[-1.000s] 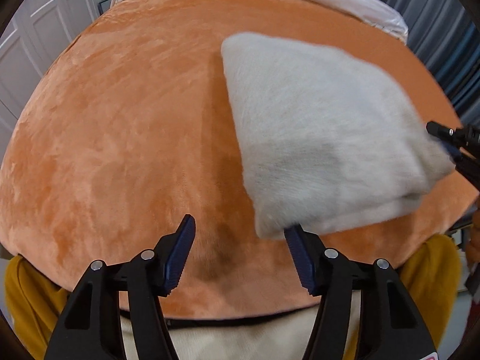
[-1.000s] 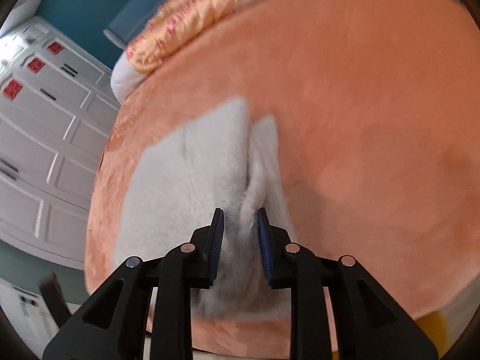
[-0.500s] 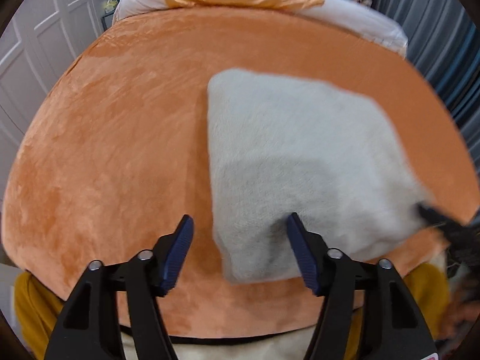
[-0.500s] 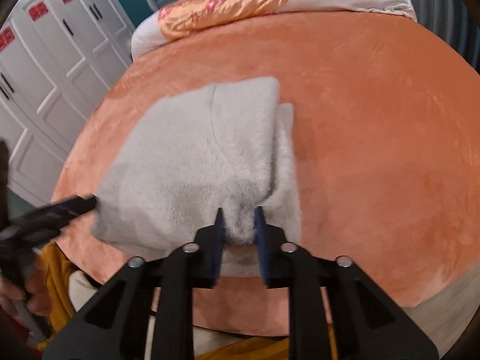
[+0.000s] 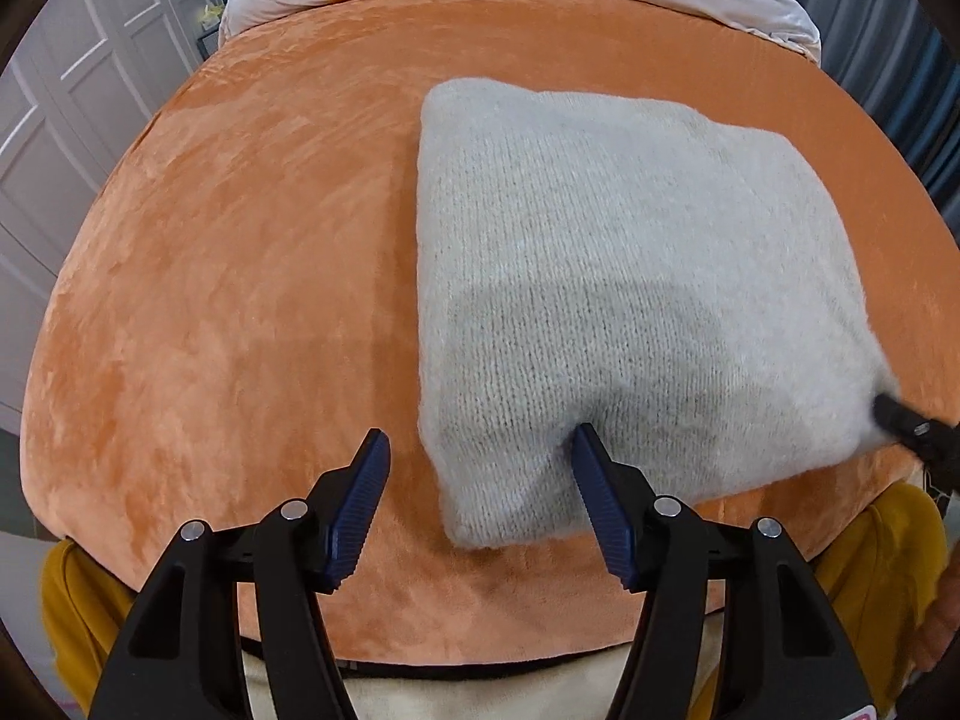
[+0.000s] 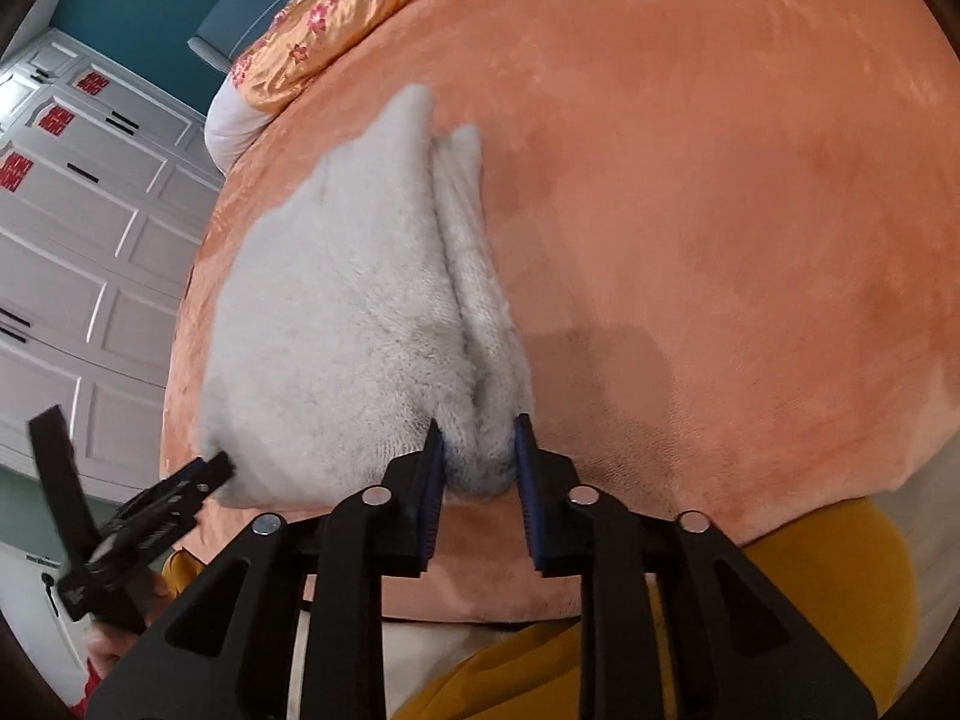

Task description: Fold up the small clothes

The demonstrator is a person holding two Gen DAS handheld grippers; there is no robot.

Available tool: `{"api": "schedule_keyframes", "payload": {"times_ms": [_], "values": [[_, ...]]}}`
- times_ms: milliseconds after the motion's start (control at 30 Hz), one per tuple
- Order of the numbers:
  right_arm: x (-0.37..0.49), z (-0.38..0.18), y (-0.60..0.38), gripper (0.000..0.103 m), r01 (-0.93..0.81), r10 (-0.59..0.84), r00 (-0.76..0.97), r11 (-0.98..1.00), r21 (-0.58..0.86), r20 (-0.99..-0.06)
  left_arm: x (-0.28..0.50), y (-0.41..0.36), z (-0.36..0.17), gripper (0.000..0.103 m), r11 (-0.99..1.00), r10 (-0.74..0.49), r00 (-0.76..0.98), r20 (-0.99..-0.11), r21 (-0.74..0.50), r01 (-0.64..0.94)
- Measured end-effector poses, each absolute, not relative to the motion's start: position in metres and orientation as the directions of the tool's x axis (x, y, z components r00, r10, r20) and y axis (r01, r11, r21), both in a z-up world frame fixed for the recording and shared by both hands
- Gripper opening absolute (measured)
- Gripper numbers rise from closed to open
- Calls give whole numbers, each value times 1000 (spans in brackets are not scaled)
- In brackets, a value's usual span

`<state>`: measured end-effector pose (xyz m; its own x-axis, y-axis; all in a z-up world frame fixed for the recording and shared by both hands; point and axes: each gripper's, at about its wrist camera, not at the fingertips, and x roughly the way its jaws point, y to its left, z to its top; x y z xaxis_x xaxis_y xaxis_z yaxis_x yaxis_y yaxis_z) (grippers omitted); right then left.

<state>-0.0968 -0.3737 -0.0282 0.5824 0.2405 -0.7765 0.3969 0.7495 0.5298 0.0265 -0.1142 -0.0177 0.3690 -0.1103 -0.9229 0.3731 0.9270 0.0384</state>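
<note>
Two hand-held grippers work a folded grey sweater (image 5: pixel 630 276) lying near the front edge of an orange bed (image 5: pixel 240 270). Right hand-held gripper (image 6: pixel 479 450) pinches its bunched corner layers; left hand-held gripper (image 5: pixel 480 468) gapes wide, one finger pressing the knit. Best to catch every layer before closing, then move both together.

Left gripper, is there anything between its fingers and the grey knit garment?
Nothing visible. The left gripper is open at the near corner of the grey knit garment, one finger already against the cloth and only bare orange bedspread beside it. The right gripper is clamped on the garment's other near corner.
</note>
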Motion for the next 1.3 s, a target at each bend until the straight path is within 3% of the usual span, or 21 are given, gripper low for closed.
{"api": "schedule_keyframes", "payload": {"times_ms": [100, 233, 300, 400, 433, 500, 633, 733, 800, 967, 1067, 1300], "values": [[-102, 2, -369, 31, 392, 149, 627, 788, 476, -764, 26, -115, -18, 61, 927, -109, 370, -923, 40, 372], [-91, 14, -359, 34, 331, 174, 644, 814, 477, -745, 26, -116, -18, 61, 928, -108, 368, -923, 39, 370], [-85, 8, -352, 39, 312, 168, 621, 843, 438, -765, 26, -115, -19, 62, 928, -107, 370, -923, 40, 370], [-67, -23, -350, 39, 324, 171, 548, 859, 396, -819, 27, -113, -20, 63, 928, -108, 369, -923, 40, 370], [-66, -30, -353, 38, 327, 181, 535, 856, 400, -825, 27, -113, -21, 64, 928, -108, 365, -925, 38, 370], [-66, -26, -356, 15, 311, 217, 562, 838, 448, -798, 27, -113, -21, 64, 927, -107, 363, -926, 38, 372], [-80, 9, -363, 13, 280, 221, 682, 801, 529, -697, 26, -113, -22, 64, 927, -110, 363, -925, 36, 373], [-66, -36, -362, 13, 346, 206, 551, 826, 445, -809, 26, -116, -26, 64, 927, -110, 353, -929, 33, 375], [-63, -53, -361, 15, 346, 230, 529, 820, 455, -817, 27, -117, -30, 64, 926, -106, 342, -933, 33, 377], [-53, -5, -362, 21, 322, 199, 586, 832, 452, -785, 27, -117, -16, 63, 928, -130, 353, -927, 12, 372], [-39, 11, -367, 38, 303, 186, 629, 835, 459, -755, 29, -118, 3, 62, 930, -175, 365, -915, -31, 366], [36, -3, -393, 47, 336, 143, 596, 850, 407, -790, 55, -134, 20, 62, 936, -188, 407, -894, -37, 351]]}}
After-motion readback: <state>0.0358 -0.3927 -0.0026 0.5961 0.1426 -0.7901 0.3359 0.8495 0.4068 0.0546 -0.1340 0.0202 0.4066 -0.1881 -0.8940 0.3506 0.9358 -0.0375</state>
